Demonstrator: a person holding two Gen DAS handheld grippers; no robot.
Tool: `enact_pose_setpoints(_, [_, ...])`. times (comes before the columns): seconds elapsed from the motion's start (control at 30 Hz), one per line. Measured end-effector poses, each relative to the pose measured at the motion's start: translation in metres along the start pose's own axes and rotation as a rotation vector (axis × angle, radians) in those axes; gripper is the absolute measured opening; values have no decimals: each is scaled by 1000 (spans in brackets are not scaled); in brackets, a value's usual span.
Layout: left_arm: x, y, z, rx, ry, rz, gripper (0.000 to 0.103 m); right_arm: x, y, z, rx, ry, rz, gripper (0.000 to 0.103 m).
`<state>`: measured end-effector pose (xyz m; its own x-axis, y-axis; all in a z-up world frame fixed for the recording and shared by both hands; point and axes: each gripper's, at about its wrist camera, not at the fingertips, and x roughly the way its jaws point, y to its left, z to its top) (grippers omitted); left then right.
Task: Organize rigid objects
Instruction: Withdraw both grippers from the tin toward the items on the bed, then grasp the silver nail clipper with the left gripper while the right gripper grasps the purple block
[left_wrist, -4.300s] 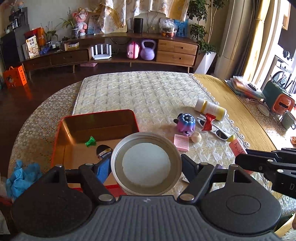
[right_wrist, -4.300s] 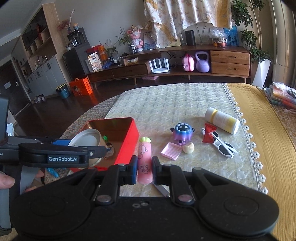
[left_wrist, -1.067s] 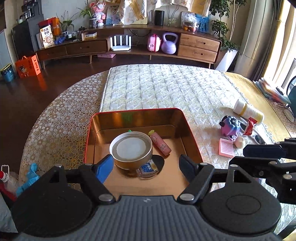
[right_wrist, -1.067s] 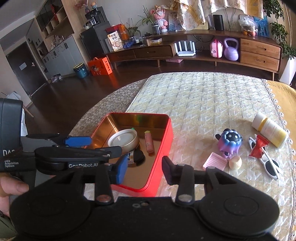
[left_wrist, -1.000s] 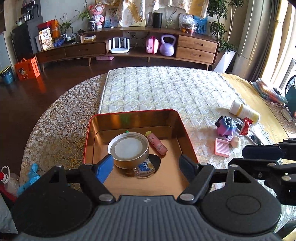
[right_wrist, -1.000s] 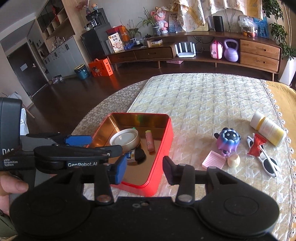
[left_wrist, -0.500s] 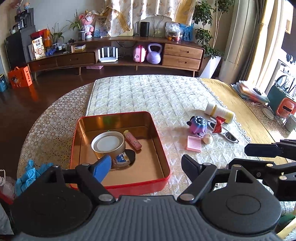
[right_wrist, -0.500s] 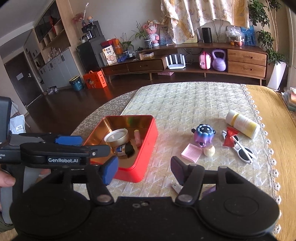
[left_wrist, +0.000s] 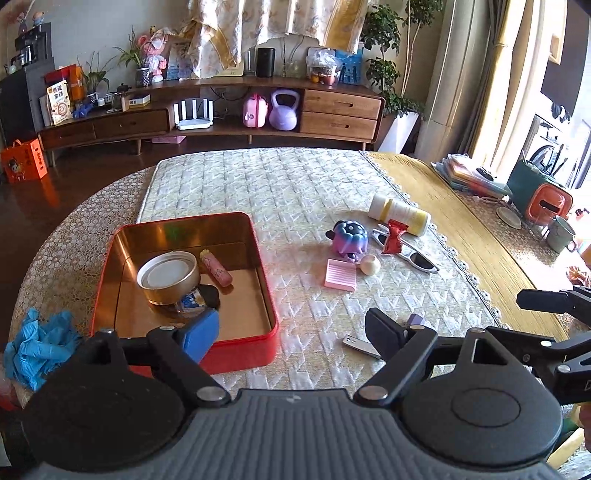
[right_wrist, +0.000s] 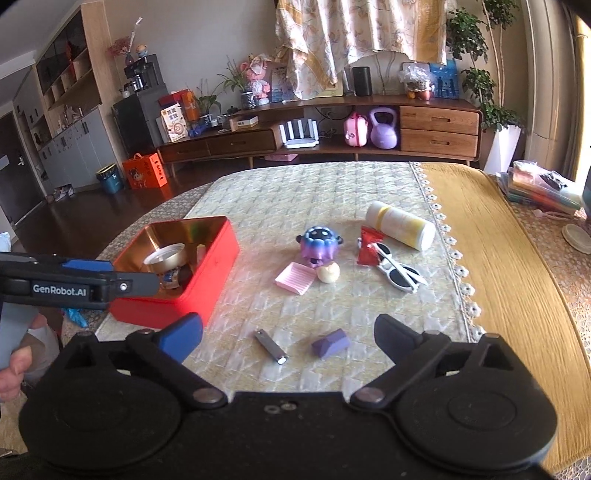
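The red tin tray (left_wrist: 240, 354) (right_wrist: 207, 295) holds a round metal tin (left_wrist: 168, 275), a pink tube (left_wrist: 216, 267) and a small bottle. On the quilted cloth lie a purple octopus toy (right_wrist: 319, 243), a pink ridged pad (right_wrist: 295, 277), a pale ball (right_wrist: 328, 273), a metal clip (right_wrist: 271, 345) and a purple block (right_wrist: 330, 343). My left gripper (left_wrist: 291, 334) hangs over the tray's near right corner, jaws opening, nothing between them. My right gripper (right_wrist: 288, 334) hovers near the clip and block, jaws opening wide, empty.
A yellow-and-white bottle (right_wrist: 400, 223), a red wrapper (right_wrist: 369, 245) and white sunglasses (right_wrist: 399, 273) lie to the right. A blue crumpled glove (left_wrist: 37, 347) sits left of the tray. Books and a mug rest on the yellow cloth at the far right.
Both grippers have drawn back from the tray and shifted right. The right jaws have spread from narrow to wide, and the clip and purple block have come into view.
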<state>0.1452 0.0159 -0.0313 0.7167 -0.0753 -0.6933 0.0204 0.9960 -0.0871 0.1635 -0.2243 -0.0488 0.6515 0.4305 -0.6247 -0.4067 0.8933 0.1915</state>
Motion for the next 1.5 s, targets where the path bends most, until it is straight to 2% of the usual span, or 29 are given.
enact_pose_setpoints(0.27, [25, -32, -17, 85, 43, -41, 86, 12, -31, -12, 73, 28, -61, 101])
enact_pose_setpoints(0.5, [56, -58, -33, 191, 123, -108, 86, 36, -46, -19, 44, 97, -81, 100])
enact_pose_setpoints(0.77, [90, -67, -40, 244, 164, -129, 86, 64, -54, -23, -12, 190, -4, 97])
enact_pose_setpoints(0.9, [103, -66, -43, 252, 167, -134, 86, 79, -57, -22, -37, 220, 64, 90])
enact_pose_setpoints(1.13, [122, -64, -46, 254, 170, -113, 86, 104, -60, -14, -56, 253, 84, 78])
enact_pose_setpoints(1.3, [129, -64, -47, 262, 144, -119, 86, 115, -59, -12, -73, 266, 107, 72])
enact_pose_setpoints(1.43, [135, -64, -47, 266, 136, -126, 86, 123, -58, -10, -76, 278, 132, 61])
enact_pose_setpoints(1.5, [137, -64, -45, 271, 132, -131, 86, 125, -56, -10, -84, 281, 141, 59])
